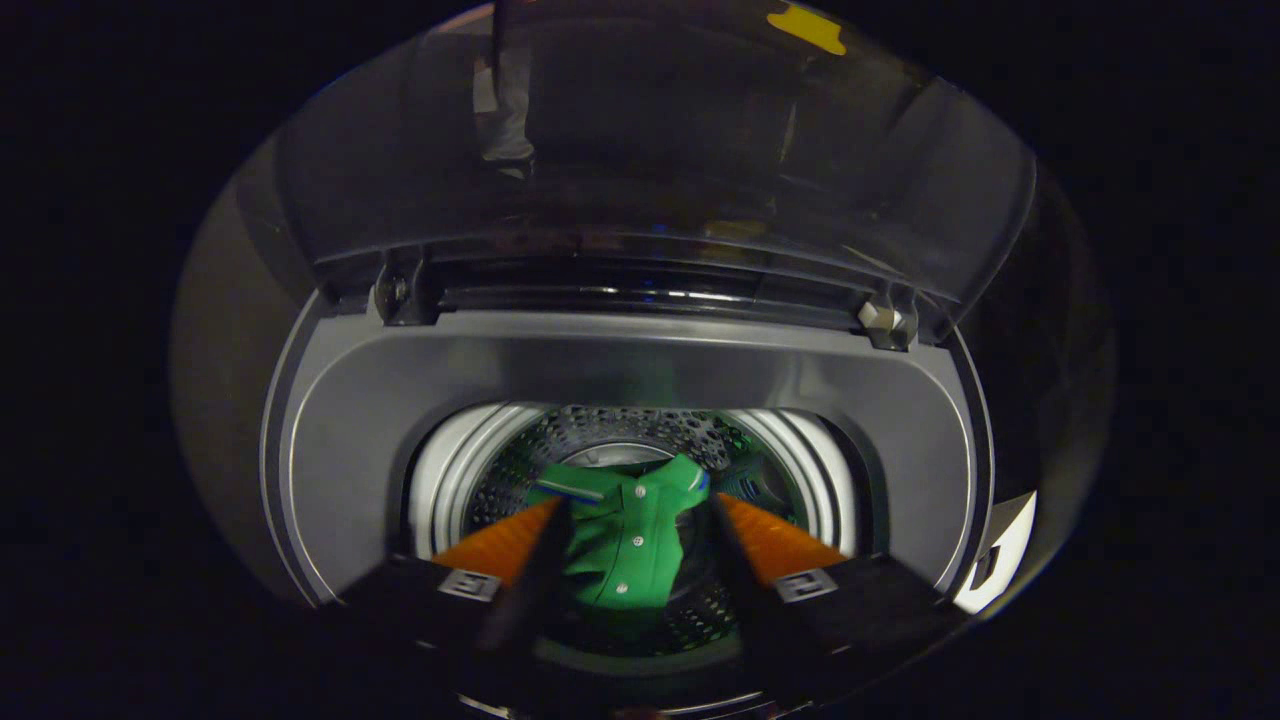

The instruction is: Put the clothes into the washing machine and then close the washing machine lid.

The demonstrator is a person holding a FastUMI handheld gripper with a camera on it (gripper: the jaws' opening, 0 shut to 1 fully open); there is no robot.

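Looked straight down into a top-loading washing machine [330, 450], with the lid [640, 150] raised upright across the upper half of the frame, on its two hinges [400, 295]. Found the hand-held gripper [635, 503] spread fairly wide at the lower centre, over the mouth of the perforated drum [600, 440]. Spotted the green polo shirt [625, 545], the task's garment, in the gap between the fingers [500, 545] and seemingly lower down inside the drum. Saw no clear sign of either pad pressing the cloth, so judged it let go, though contact at the shirt's edges could not be fully ruled out.

Risks judged from here:

- Could have dragged the shirt back out on withdrawal, had a fold or the collar snagged on a finger.
- Could not tell how deep the shirt sat. If draped high near the white inner ring [445, 490], might have left cloth over the opening and trapped it under the lid.
- Might have knocked the dark top panel [620, 380] on the way up, given the fingers' spread against the drum mouth.
- Needed a reach from low in the frame to the lid far above. Pushed off-centre or too fast, could have slammed the lid or let it slip off the fingers, the clear plastic looking smooth.
- Might have strained a hinge with any sideways push.
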